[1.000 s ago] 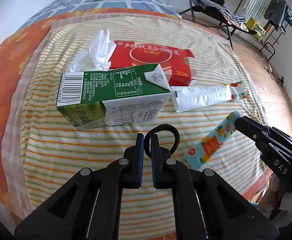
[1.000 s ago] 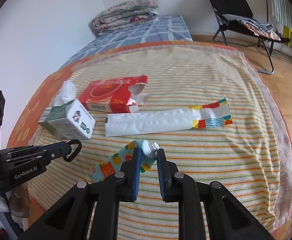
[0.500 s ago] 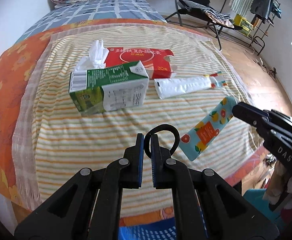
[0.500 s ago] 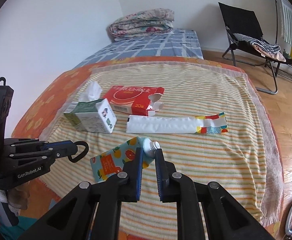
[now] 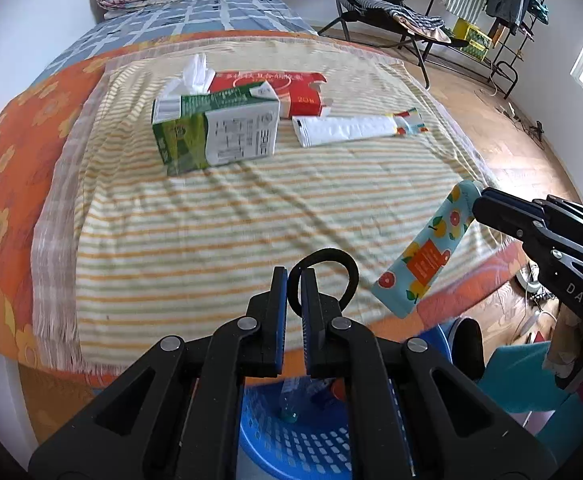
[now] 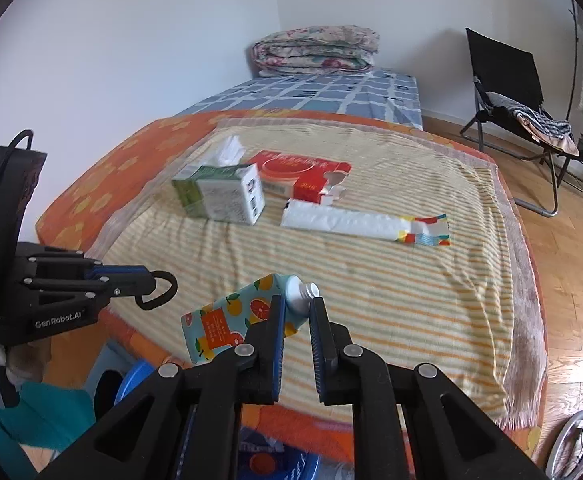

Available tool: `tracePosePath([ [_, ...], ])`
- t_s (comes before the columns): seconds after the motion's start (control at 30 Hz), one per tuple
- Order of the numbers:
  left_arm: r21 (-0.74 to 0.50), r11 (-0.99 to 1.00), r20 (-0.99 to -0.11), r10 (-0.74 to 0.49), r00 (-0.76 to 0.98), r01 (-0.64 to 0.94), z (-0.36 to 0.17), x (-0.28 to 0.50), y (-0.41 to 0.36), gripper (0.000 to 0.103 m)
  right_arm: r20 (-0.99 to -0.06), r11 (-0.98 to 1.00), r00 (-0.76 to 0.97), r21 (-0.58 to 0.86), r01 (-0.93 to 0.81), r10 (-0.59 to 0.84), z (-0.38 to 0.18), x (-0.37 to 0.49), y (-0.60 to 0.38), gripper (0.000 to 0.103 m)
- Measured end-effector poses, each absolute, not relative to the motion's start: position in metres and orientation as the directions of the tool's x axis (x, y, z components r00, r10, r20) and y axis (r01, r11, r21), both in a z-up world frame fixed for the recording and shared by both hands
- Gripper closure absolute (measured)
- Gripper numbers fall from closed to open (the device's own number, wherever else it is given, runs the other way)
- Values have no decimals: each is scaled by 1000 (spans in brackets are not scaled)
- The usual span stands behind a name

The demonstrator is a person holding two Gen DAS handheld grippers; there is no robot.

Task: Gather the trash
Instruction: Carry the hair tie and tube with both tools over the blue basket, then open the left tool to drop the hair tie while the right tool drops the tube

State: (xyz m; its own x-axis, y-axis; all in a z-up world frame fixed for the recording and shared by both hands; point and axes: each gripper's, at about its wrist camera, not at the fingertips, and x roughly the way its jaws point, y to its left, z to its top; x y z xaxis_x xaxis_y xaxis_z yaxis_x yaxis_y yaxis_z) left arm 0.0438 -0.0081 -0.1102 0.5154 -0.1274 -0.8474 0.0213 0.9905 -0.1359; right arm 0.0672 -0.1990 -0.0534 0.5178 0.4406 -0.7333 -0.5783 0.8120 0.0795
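My right gripper (image 6: 295, 312) is shut on a fruit-patterned tube (image 6: 235, 318), held by its white neck in the air over the bed's near edge; it also shows in the left wrist view (image 5: 427, 250). My left gripper (image 5: 294, 284) is shut on a black hair tie (image 5: 331, 268), also seen in the right wrist view (image 6: 159, 290). On the striped blanket (image 5: 227, 208) lie a green carton (image 5: 215, 130), a red box (image 5: 275, 88), a white tissue (image 5: 195, 74) and a white wrapper (image 5: 355, 128).
A blue basket (image 5: 307, 436) with a bottle inside stands on the floor below my grippers, against the bed's near edge. A folding chair (image 6: 511, 92) and a clothes rack (image 5: 503, 4) stand on the wooden floor at the right. A folded quilt (image 6: 315, 50) lies at the far end.
Both grippers have pulled back from the bed and risen, the right one carrying the tube off the blanket. The blue basket has come into view below.
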Motion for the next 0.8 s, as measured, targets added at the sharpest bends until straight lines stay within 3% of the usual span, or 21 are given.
tracePosePath([
  [0.8, -186, 981, -877, -189, 443, 50, -148, -29, -43, 98, -795, 774, 428, 80, -628, 430, -90, -12, -220, 93],
])
